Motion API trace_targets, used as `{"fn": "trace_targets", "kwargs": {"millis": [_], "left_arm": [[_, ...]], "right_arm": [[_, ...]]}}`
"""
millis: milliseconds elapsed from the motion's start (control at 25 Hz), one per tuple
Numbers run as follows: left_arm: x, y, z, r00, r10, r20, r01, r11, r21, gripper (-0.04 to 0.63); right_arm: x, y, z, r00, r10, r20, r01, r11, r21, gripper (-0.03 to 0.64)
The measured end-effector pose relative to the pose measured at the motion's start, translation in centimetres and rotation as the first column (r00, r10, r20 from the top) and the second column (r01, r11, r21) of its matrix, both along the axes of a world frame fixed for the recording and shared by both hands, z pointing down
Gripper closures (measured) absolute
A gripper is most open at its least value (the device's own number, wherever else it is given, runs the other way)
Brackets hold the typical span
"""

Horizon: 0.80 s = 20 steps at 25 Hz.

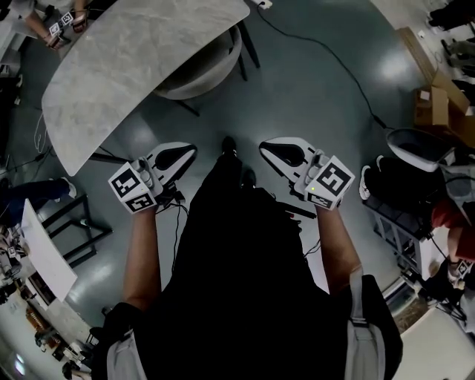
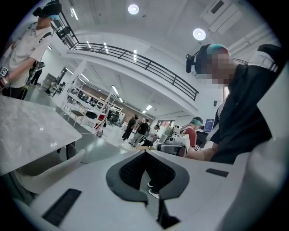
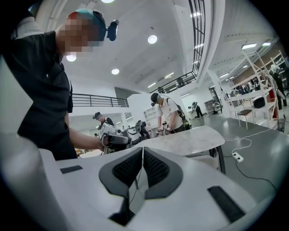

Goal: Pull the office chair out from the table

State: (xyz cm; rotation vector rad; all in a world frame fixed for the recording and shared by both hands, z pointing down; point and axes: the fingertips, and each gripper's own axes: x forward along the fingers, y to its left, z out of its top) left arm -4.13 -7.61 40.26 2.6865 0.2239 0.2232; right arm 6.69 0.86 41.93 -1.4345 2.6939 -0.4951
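Chair (image 1: 206,68) sits tucked under the table (image 1: 126,67), well apart from both grippers. A cardboard box (image 1: 433,106) stands far right; I cannot tell its contents. The left gripper (image 1: 190,151) and right gripper (image 1: 265,148) have their jaws pressed together, holding nothing.

You stand on glossy grey floor (image 1: 312,111), black cable (image 1: 349,68) trailing across it. Cardboard boxes (image 1: 434,104) at your right. Railed balcony (image 2: 135,58) curves under white ceiling; round ceiling lights (image 2: 133,9) lit. Shelving racks (image 2: 86,97) far back.
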Motion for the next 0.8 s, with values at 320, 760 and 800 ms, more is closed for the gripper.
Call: {"fn": "trace_targets", "kwargs": {"millis": [320, 760, 800], "left_arm": [[1.3, -9.0, 0.9, 0.999, -0.002, -0.040, 0.002, 1.000, -0.012, 0.588], [1.8, -19.9, 2.5, 0.994, -0.060, -0.089, 0.051, 0.994, -0.099, 0.588], [1.7, -20.6, 2.7, 0.993, -0.071, -0.094, 0.061, 0.993, -0.106, 0.588]], "right_arm": [[0.8, -8.6, 0.4, 1.000, -0.001, -0.024, 0.000, 0.999, -0.037, 0.595], [0.6, -21.7, 0.5, 0.995, -0.081, -0.057, 0.074, 0.991, -0.113, 0.595], [0.6, -22.4, 0.6, 0.994, -0.090, -0.061, 0.082, 0.989, -0.123, 0.595]]}}
